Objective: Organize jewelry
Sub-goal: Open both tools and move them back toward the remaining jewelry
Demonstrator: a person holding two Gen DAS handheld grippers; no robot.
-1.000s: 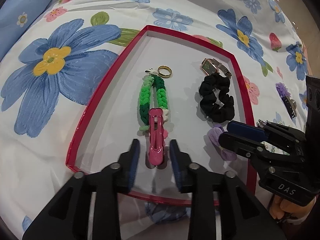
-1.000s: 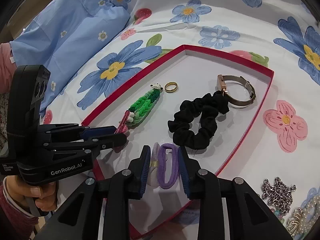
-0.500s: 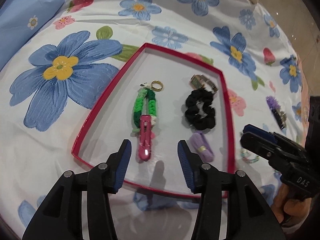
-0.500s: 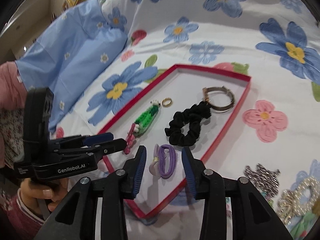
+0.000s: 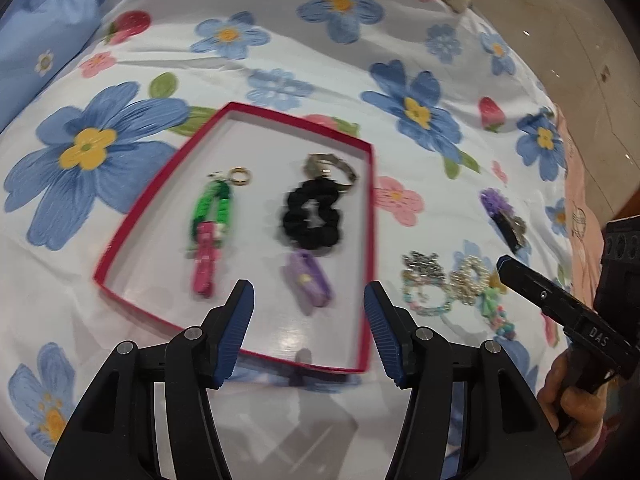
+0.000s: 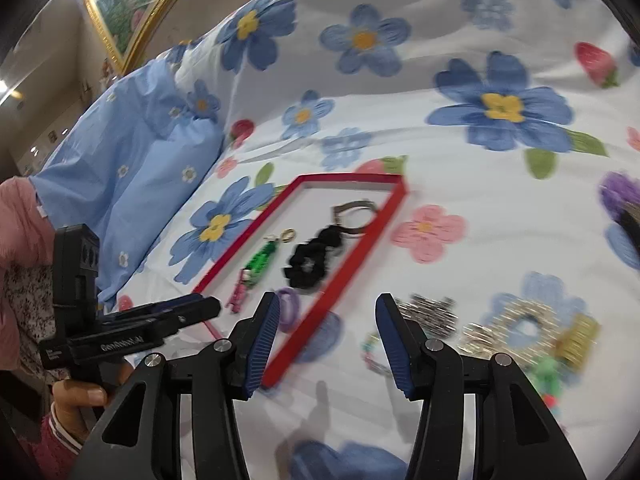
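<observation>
My left gripper (image 5: 309,300) hangs above the near edge of the red tray (image 5: 366,264), jaws spreading wider right now and nothing between them. Same on the other side: my right gripper (image 6: 327,320) is up over the tray's near corner, jaws opening, gripping nothing.

In the tray, on the flowered bedspread (image 5: 280,52): the pink hair clip (image 5: 205,266) lies over the lower end of the green braided band (image 5: 212,210), a gold ring (image 5: 239,176) just beyond that. Beside them the black scrunchie (image 5: 312,216), with the watch (image 5: 332,166) touching its far side and the purple hair tie (image 5: 310,278) just at its near side.

Outside the tray, to the right on the bedspread, there's a loose heap: a silver chain (image 5: 422,266), a pearl bracelet (image 5: 472,280), a beaded bracelet (image 5: 428,304), and farther off a purple-topped clip (image 5: 502,216). It's all blurred, so finer detail I can't tell. A blue pillow (image 6: 132,168) sits at the far left.
</observation>
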